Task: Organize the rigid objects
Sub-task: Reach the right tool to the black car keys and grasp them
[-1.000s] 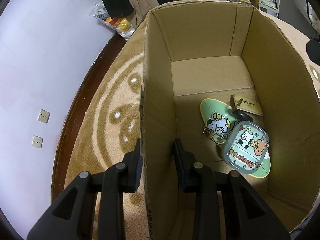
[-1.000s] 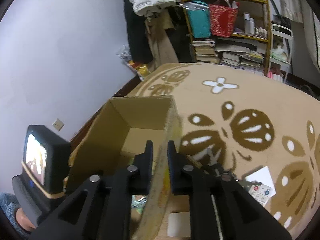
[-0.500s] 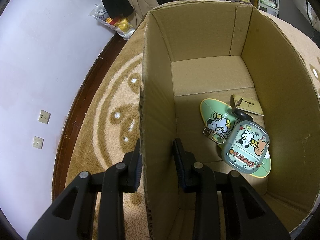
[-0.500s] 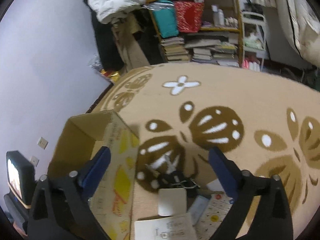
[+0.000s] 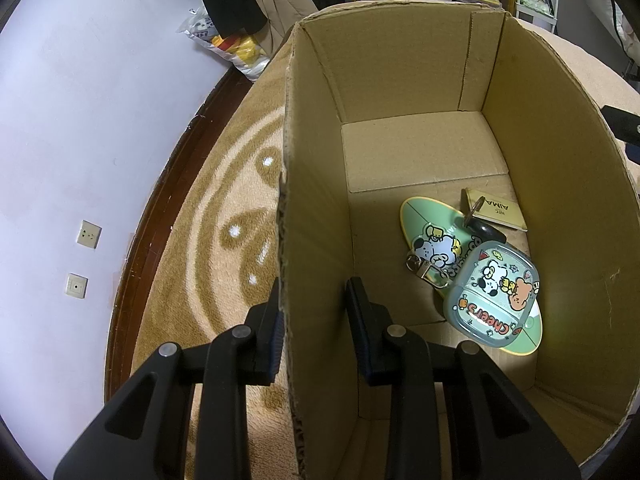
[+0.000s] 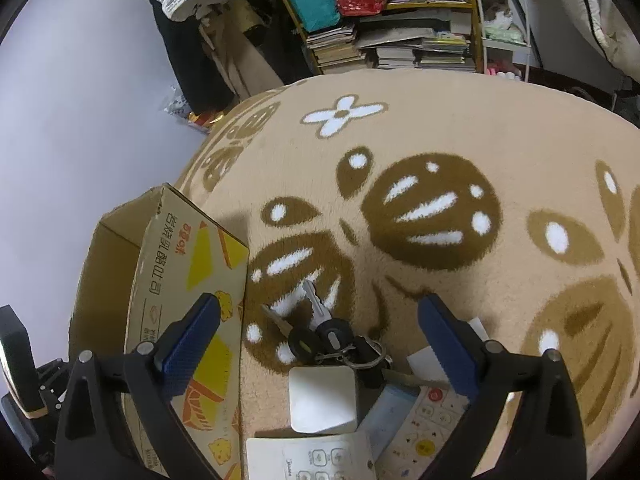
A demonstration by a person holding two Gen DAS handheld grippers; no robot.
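So the left hand-held gripper (image 5: 314, 312) is clamped narrow on the side wall of the cardboard box (image 5: 316, 208), one finger outside over the rug and one inside; the wall sits right between the pads; box stands on a tan rug (image 6: 460, 128) with brown and white leaf shapes

Inside the box, on its floor toward the wall opposite the gripped one: a green oval card with cartoon puppies (image 5: 424, 228), a translucent rounded case with "Cheers" lettering (image 5: 494, 294) lying on top of the card's near end, a black key fob (image 5: 486, 232) on a ring resting on the card's far part, and a small tan card printed "AIMA" (image 5: 498, 210) just beyond the fob, against the wall

The right hand-held gripper (image 6: 320, 332) is outside the box, beside its printed yellow-and-orange outer face (image 6: 192, 280); jaws spread wide with nothing pressed between the pads, just easing a touch narrower; it hangs over a little pile on the rug right next to the box: a bunch of keys with black heads (image 6: 320, 332), a white rounded square thing (image 6: 322, 398) just nearer than the keys, a white remote control (image 6: 316, 458) at the very bottom edge, another white remote with coloured buttons (image 6: 428, 424) beside that; a pale blue flat item peeks out between them, can't tell what it is
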